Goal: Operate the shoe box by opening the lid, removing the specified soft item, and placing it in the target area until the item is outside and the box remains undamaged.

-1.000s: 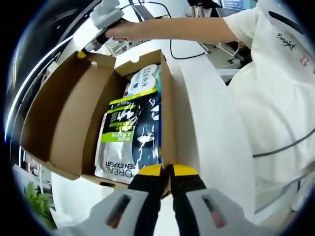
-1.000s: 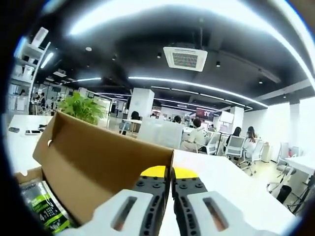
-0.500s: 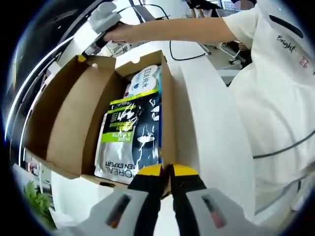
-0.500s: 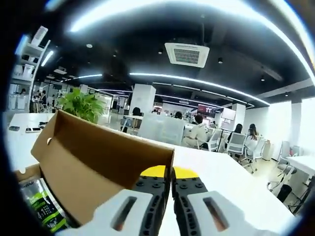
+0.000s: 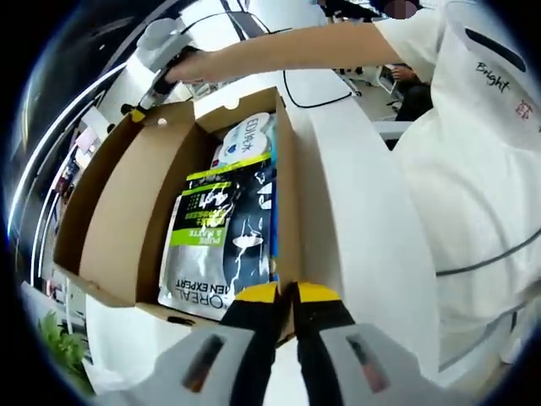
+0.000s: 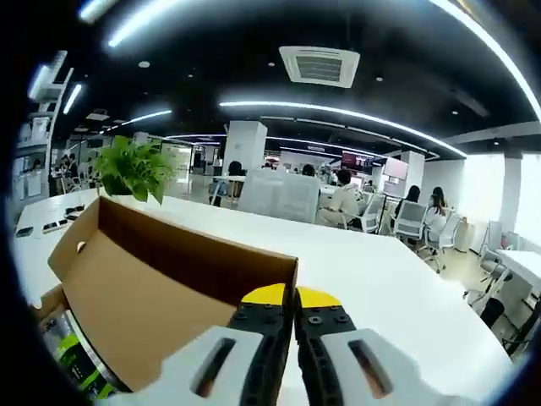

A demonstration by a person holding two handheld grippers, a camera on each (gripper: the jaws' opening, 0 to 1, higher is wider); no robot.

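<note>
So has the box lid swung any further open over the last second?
Yes. In the left gripper view the lid, pinched at its corner by the right gripper, has tipped a little further away from the pouch lying still in the box.

You face a white table (image 6: 397, 279), a potted plant (image 6: 131, 169), seated people (image 6: 345, 203) and a ceiling vent (image 6: 319, 66).

You have open room above the box (image 5: 279, 169): its lid (image 5: 118, 211) stands flung back, walling off one side. Packets (image 5: 224, 233) crowd the inside. Beside the box, the white tabletop (image 5: 355, 220) lies bare.
</note>
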